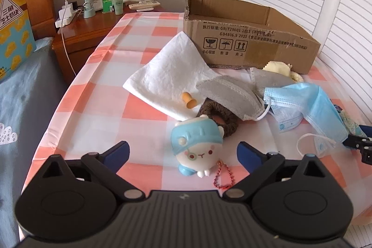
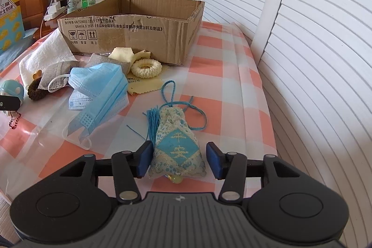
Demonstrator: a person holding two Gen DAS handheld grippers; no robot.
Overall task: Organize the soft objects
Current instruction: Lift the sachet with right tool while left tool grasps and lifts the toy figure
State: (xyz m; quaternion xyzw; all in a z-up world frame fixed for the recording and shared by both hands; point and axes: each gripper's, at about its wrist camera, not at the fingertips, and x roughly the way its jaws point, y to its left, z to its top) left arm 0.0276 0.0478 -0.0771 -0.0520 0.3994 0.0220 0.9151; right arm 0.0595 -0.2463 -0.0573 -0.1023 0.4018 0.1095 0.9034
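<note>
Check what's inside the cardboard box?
Cardboard box: only bare inner walls show in both views, with nothing above the rim. Its floor is hidden by the near wall, so low contents can't be ruled out.

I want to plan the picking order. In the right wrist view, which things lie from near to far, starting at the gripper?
right gripper → embroidered pouch → cream ring → cardboard box

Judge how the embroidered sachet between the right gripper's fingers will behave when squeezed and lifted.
The sachet looks stuffed, so it should probably compress rather than slip. Its cord and tassel lie loose and would likely dangle. The right gripper is open around it.
</note>
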